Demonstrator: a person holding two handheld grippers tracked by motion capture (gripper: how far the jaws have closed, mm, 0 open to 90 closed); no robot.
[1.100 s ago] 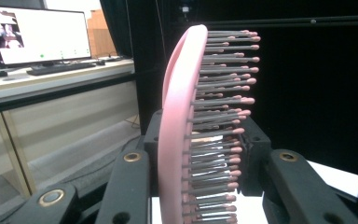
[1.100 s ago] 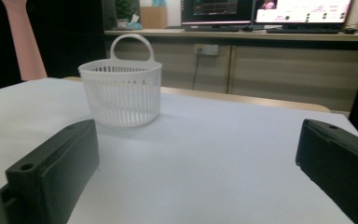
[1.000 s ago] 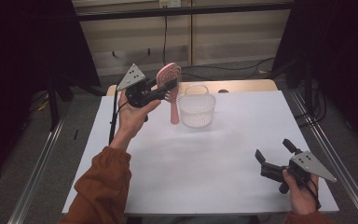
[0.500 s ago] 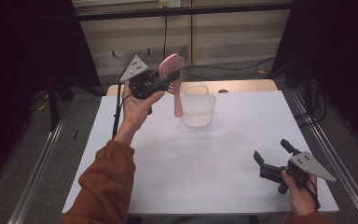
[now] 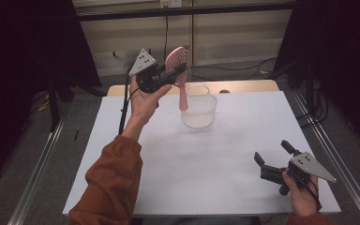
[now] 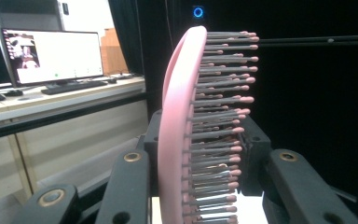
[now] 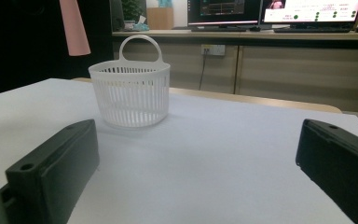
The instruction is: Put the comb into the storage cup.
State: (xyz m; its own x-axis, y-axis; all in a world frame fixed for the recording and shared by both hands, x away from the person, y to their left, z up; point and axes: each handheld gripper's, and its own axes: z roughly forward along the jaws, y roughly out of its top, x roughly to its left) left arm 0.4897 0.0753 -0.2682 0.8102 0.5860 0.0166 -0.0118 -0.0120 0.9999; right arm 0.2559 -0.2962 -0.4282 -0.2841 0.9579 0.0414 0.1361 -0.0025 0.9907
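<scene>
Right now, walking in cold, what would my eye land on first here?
Probably the pink hairbrush, held up in the air by the left gripper clamped on its bristled head, handle hanging down just above a white slatted basket at the far side of the white table. Next, the right gripper at the near right corner, jaws open with nothing between them.

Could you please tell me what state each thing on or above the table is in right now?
Pink plastic hairbrush: clamped at its head, held upright in the air, handle hanging down beside the basket.
White slatted plastic basket: upright on the table, empty as far as it shows.
Left tool: shut on the hairbrush, raised.
Right tool: open, holding nothing, low over the white table.
</scene>
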